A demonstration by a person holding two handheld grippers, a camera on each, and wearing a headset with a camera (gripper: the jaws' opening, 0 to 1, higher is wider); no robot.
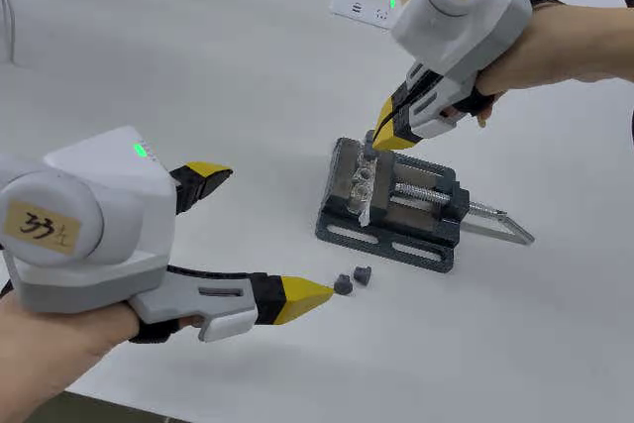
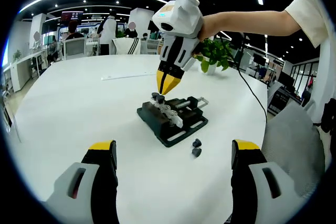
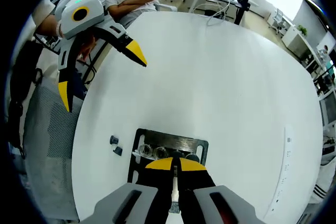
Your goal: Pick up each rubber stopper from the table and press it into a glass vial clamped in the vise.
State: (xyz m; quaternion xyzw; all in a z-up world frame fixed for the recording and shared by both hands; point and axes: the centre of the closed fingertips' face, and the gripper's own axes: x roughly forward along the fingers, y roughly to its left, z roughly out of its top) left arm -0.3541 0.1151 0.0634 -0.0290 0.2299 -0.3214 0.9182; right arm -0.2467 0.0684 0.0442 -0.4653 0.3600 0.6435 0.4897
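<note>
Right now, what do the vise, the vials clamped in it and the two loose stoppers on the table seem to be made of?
The vise looks like dark painted metal, semi-matte, with a bare shiny screw. The vials are clear and glinting, so likely glass. The stoppers are matte dark grey with no glints, probably rubber.
</note>
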